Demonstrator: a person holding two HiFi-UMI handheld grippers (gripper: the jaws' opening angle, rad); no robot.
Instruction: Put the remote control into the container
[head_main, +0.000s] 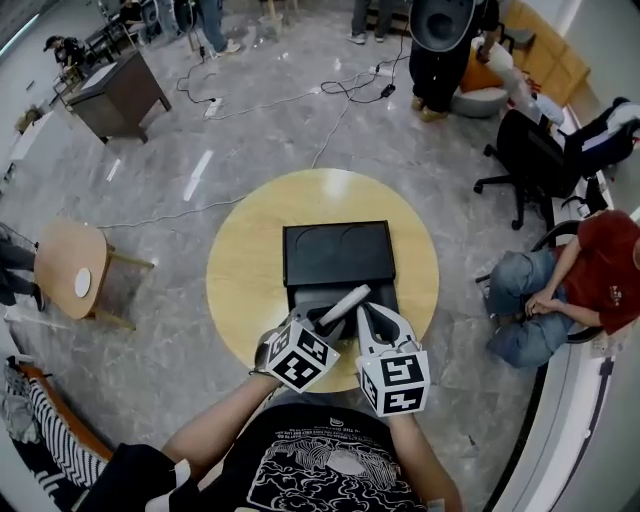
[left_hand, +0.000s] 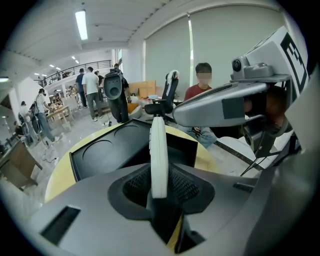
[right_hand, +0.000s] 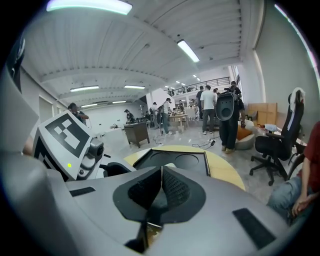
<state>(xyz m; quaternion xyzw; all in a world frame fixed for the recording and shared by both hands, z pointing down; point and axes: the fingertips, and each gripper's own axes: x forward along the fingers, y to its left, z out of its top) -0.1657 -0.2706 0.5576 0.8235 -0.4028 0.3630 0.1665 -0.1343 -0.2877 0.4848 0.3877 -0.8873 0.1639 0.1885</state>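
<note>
Currently held: remote control (left_hand: 159, 150), pale and slim, pinched edge-on at its near end by the left tool (left_hand: 159, 187); free end points far, over the container.
Left tool: pads pressed on the remote control's two faces, tilted downward, probably so the free end goes in first.
Right tool (right_hand: 161, 175): pads pressed together with nothing between them; just right of the left tool, by the container's near right side, seemingly on standby.
Container (head_main: 300, 240): black, rectangular, at the middle of the round yellow worktop (head_main: 240, 250); far part is a flat panel with two round recesses, near part an open compartment.
Contents: nothing visible in the open compartment; its near floor is hidden behind the tools.
Remote control, position: over the open compartment, not yet lying in it; whether its tip touches anything cannot be told.
Stage, as judged: lowering and release not yet done.
</note>
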